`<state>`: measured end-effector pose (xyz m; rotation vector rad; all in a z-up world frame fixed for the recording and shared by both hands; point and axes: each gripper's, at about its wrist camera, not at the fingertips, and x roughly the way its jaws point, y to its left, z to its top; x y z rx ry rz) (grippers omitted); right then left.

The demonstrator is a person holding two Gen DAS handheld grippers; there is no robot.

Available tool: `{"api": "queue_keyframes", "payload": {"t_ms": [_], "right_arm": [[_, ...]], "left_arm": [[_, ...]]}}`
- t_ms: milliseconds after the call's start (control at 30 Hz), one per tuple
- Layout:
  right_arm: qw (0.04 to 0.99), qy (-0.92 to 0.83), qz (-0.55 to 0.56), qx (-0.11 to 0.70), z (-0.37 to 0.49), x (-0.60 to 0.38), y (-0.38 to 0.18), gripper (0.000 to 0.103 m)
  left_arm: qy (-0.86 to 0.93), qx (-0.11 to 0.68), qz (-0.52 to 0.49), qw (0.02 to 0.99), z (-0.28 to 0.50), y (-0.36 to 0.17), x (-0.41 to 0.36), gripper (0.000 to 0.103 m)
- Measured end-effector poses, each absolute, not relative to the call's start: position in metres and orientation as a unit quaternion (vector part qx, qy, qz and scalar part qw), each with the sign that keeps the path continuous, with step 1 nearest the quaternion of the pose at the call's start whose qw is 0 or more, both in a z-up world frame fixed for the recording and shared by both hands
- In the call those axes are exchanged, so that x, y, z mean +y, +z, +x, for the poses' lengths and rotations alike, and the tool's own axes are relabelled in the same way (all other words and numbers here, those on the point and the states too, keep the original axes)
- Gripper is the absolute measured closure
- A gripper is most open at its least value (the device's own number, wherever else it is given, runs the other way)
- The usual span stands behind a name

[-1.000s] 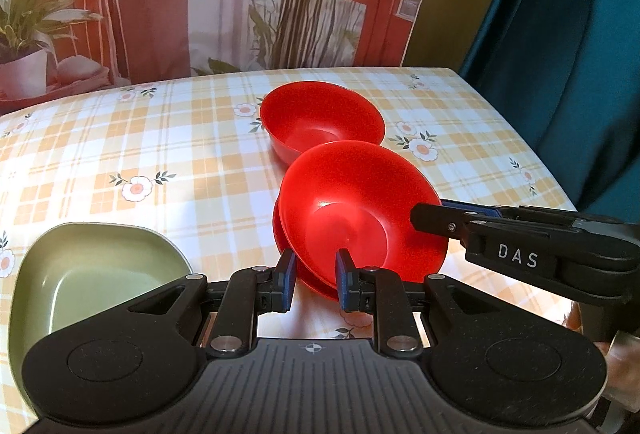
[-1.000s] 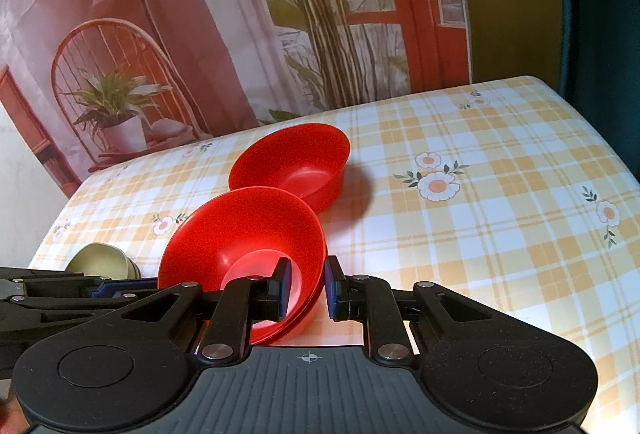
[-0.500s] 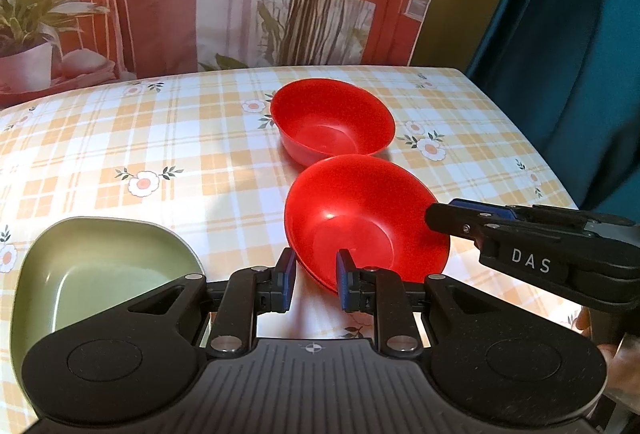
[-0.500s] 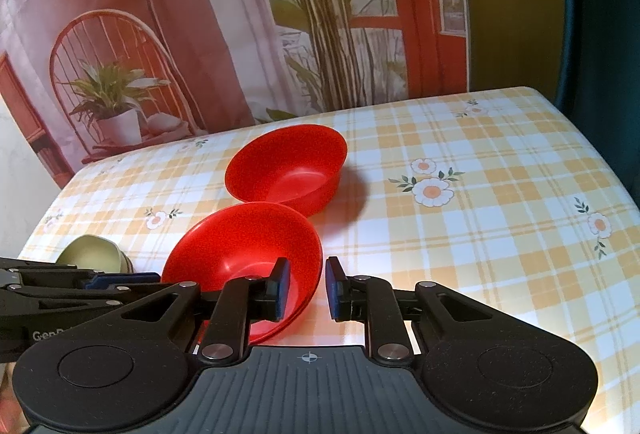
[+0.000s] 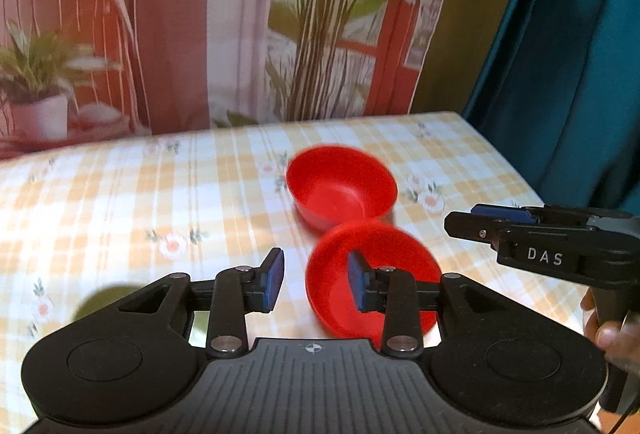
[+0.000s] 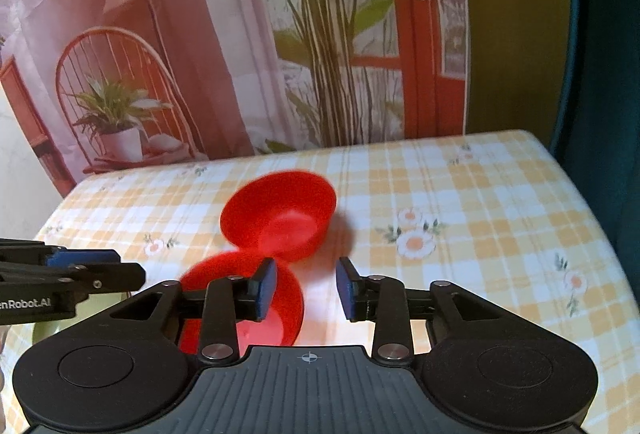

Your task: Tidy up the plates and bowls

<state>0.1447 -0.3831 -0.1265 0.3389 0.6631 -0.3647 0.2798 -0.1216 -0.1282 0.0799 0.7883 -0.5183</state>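
Two red bowls rest on the checked tablecloth. The near red bowl lies just ahead of both grippers. The far red bowl sits right behind it. My left gripper is open and empty, its right finger in front of the near bowl's left rim. My right gripper is open and empty, its left finger in front of the near bowl's right side. A green plate shows partly behind the left gripper's body.
The table's right edge drops off beside a teal curtain. A printed backdrop with a chair and plants stands behind the far edge. The right gripper shows side-on in the left wrist view, the left gripper in the right wrist view.
Both grippers opened, let go of the near red bowl, and pulled up and back. The bowl now rests on the table in front of the far bowl.
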Motion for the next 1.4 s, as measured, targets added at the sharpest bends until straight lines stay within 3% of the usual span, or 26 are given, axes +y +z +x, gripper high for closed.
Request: {"api": "queue_keyframes", "payload": {"t_ms": [267,600,1400], "right_arm": [[0.928,-0.176,0.139,0.299,0.162,-0.408,-0.094,0.059],[0.927,-0.189,0.122,0.3,0.187,-0.443,-0.088,0.059],[0.896,-0.164,0.202,0.36,0.233,-0.459,-0.171,0.054]], "left_arm": [[-0.256,0.348,0.017,0.902,0.298,-0.102,-0.12,0.067],[-0.244,0.316,0.049,0.916,0.327,-0.087,-0.133,0.066],[-0.242,0.416,0.033,0.876,0.386,-0.167,-0.169,0.066]]}}
